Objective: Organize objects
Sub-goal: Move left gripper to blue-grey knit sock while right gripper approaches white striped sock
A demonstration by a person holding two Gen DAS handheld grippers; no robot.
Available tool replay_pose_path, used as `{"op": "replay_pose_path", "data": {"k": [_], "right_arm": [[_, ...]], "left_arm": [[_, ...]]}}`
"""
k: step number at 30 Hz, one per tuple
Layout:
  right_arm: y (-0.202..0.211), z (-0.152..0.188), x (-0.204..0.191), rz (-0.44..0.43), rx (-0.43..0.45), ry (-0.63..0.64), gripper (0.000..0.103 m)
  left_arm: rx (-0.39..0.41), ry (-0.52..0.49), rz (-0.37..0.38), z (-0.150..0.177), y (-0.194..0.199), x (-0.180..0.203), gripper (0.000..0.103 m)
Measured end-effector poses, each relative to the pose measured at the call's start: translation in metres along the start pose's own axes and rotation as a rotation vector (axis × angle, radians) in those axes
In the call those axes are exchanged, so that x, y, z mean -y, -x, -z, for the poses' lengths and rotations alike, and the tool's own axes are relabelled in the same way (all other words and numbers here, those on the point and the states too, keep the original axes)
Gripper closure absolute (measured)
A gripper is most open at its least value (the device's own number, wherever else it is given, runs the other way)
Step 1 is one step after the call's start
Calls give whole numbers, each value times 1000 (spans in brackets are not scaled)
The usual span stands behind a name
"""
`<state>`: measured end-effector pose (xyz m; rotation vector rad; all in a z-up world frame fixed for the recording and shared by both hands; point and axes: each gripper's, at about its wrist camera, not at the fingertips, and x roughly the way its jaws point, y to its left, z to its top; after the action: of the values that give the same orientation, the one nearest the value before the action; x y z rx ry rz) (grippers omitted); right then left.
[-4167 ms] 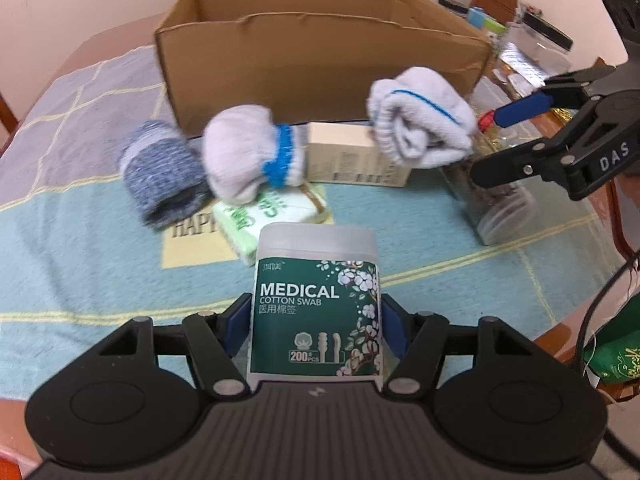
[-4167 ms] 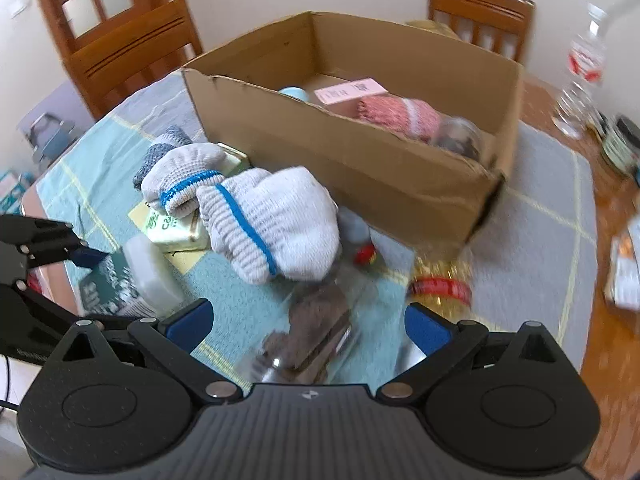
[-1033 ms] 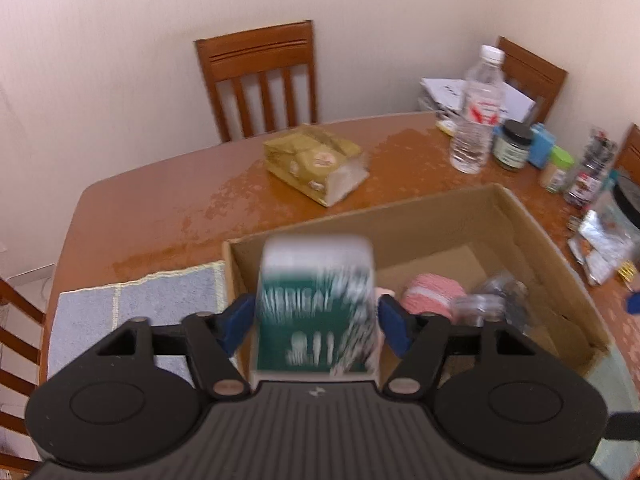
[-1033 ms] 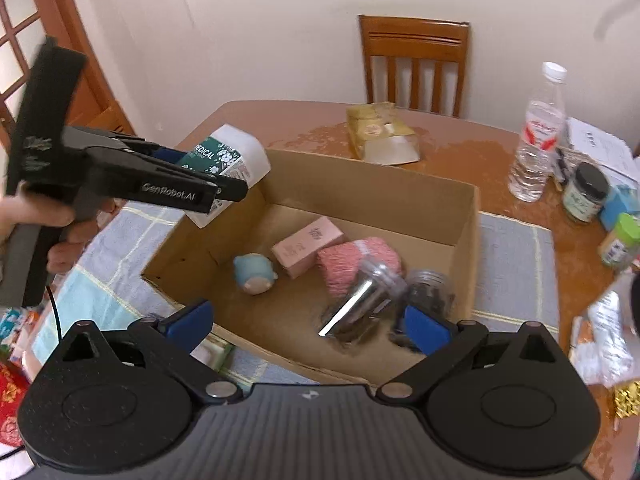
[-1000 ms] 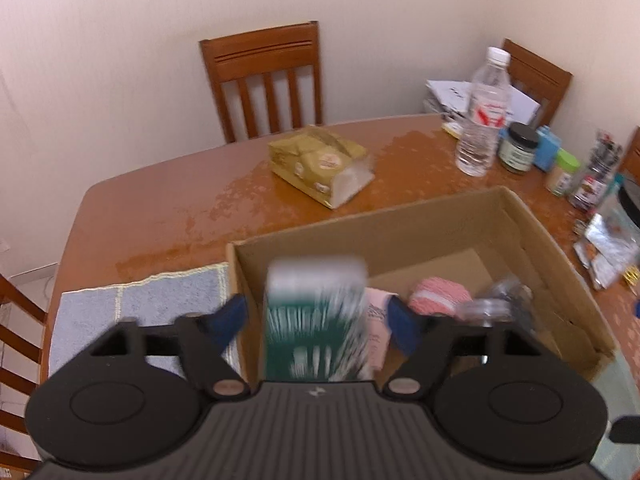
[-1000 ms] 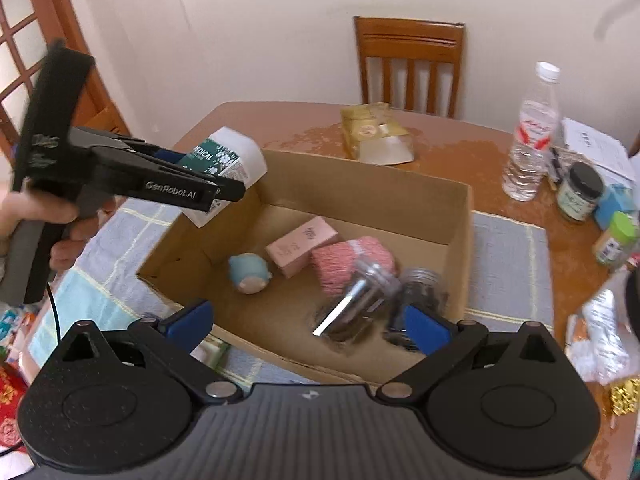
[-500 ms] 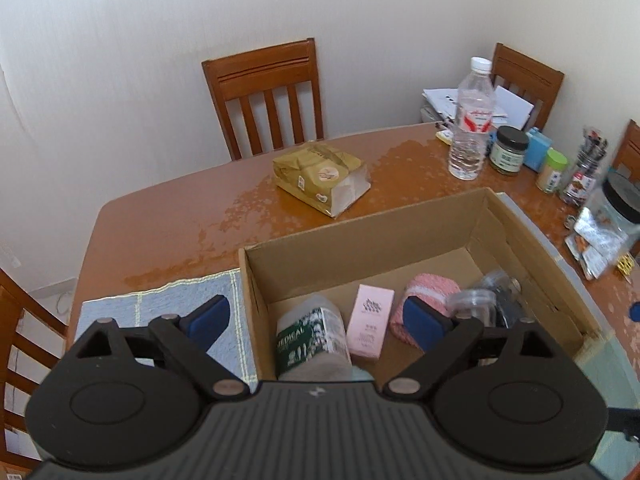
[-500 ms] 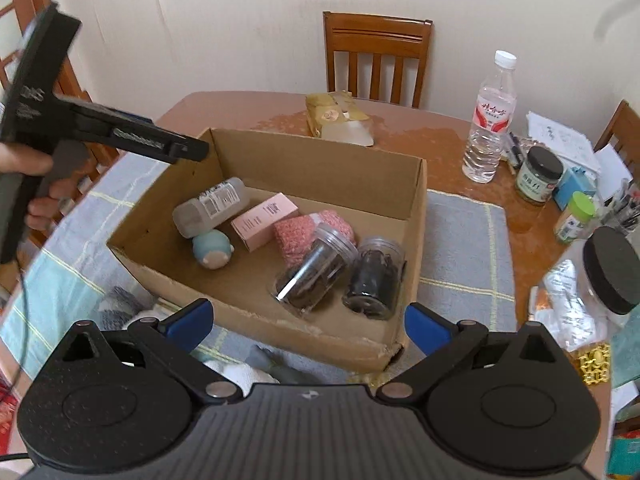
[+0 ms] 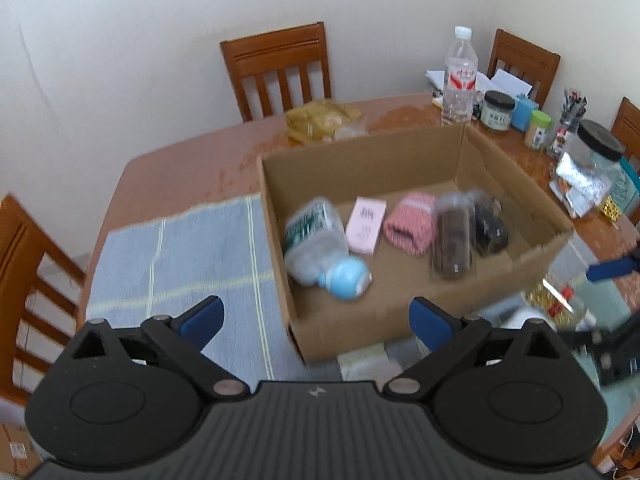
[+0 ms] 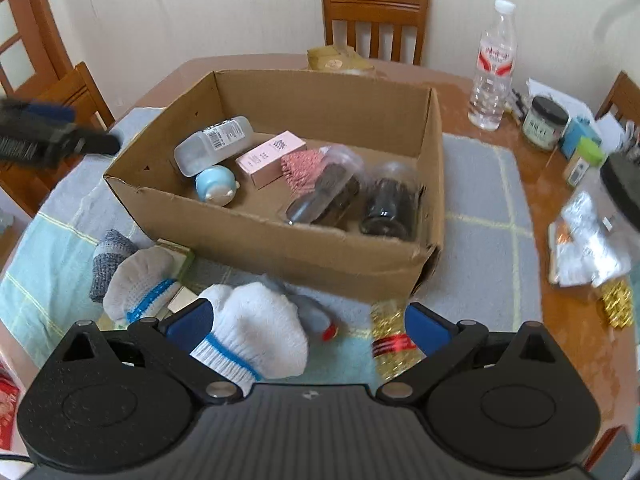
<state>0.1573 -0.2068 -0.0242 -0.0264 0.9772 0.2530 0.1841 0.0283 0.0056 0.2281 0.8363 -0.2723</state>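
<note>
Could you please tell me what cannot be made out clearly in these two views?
- Cotton swab container: label motion-blurred in left wrist view; right wrist view shows only its back.
- Small boxes under the socks: mostly covered, right wrist view.
- Left gripper: blurred, cut by the left edge in right wrist view.

The cotton swab tub (image 10: pixel 214 145) lies on its side in the cardboard box (image 10: pixel 280 240) at ten o'clock, touching the blue toy (image 10: pixel 216 185).

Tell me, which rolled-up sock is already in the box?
The pink sock. It lies inside the cardboard box, beside the pink carton. The white sock, grey-and-blue sock and dark grey sock sit outside, on the cloth.
</note>
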Motion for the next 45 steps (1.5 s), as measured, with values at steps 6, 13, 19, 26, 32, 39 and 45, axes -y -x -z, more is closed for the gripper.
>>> {"op": "replay_pose_path", "data": {"k": [6,13,19,26,32,39,45], "right_arm": [[-8,2,-1,-6,14,-25,0],[-19,7,4,-34,25,-72,0],[-27,1,3,-60,35,-109,0],[-40,-2,-8,-34,28,-105,0],[-39,4,-12,3,23,-116,0],[-21,29,-20,54,-19,-162,0],[-13,58,-36,67,-63,-140,0]], "left_arm": [[-37,72,-25,47,0,7,4],[-82,170,-57,78,3,16,4],[-95,280,-100,91,10,14,4],[-106,297,-99,100,10,5,4],[-94,237,-22,97,4,-8,4],[-98,164,61,98,-6,-25,4],[-114,116,93,98,-17,-33,4]]}}
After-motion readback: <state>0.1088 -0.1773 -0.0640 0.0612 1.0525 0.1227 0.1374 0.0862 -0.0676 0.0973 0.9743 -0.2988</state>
